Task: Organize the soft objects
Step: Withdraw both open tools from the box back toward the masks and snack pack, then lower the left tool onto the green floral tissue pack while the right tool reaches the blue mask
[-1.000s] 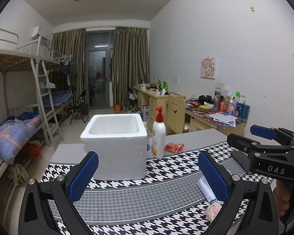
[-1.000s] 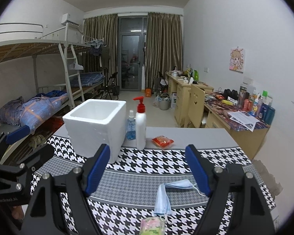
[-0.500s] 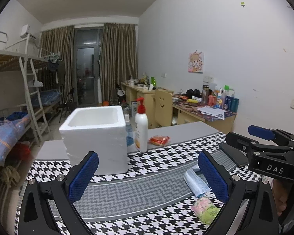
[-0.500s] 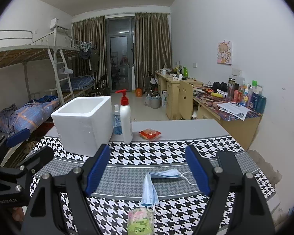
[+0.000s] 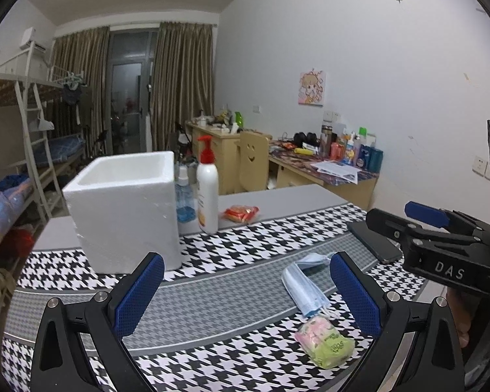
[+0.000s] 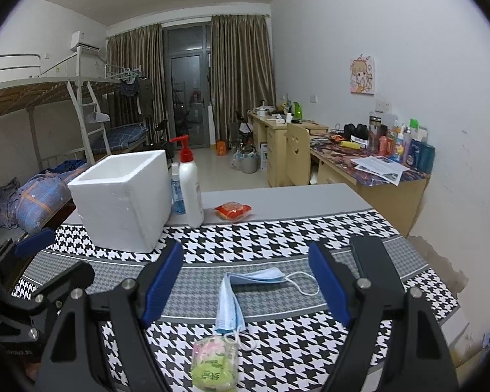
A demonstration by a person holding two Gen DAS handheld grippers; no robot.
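A blue face mask (image 5: 305,285) (image 6: 236,297) lies folded on the houndstooth cloth. A green and pink tissue pack (image 5: 325,346) (image 6: 215,361) lies just in front of it. A red snack packet (image 5: 241,213) (image 6: 232,210) lies further back on the grey table. A white foam box (image 5: 124,209) (image 6: 122,201) stands open at the back left. My left gripper (image 5: 245,294) is open and empty, above the cloth to the left of the mask. My right gripper (image 6: 246,287) is open and empty, with the mask and pack between its fingers in view.
A white pump bottle with a red top (image 5: 207,187) (image 6: 189,189) and a small blue bottle (image 5: 182,196) (image 6: 176,192) stand beside the box. A dark phone (image 5: 374,241) lies at the cloth's right. Bunk beds are at the left, cluttered desks at the right.
Both grippers have swung to the right over the table, so the mask and tissue pack came further into view. Both stayed open and empty.
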